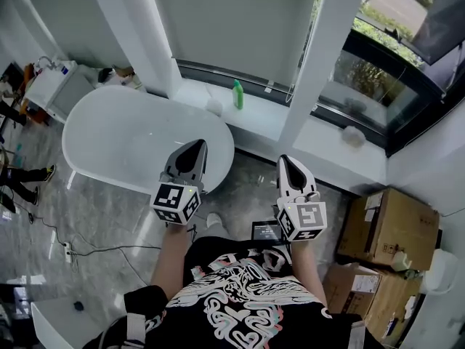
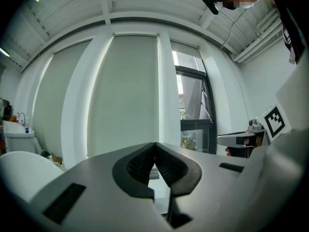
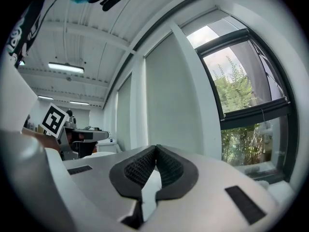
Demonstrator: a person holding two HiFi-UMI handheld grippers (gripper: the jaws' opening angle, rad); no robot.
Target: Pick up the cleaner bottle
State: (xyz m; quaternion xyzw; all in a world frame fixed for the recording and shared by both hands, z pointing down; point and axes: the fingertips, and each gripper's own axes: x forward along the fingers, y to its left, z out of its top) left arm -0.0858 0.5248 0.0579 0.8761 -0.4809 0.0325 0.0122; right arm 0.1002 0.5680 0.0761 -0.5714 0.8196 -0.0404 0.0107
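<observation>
Green cleaner bottle (image 1: pixel 237 94) upright on white window sill (image 1: pixel 263 119), behind bathtub (image 1: pixel 134 138). Left hand-held gripper (image 1: pixel 199 145) and right hand-held gripper (image 1: pixel 284 160) both closed, jaws together, nothing between them (held level, well apart from bottle). Cardboard boxes (image 1: pixel 389 227) at right.

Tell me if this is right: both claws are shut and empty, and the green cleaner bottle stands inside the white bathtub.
Wrong on the bottle's place. The head view shows the green cleaner bottle standing on the window ledge beyond the white bathtub, not inside it. The left claw and right claw are indeed shut and empty.
</observation>
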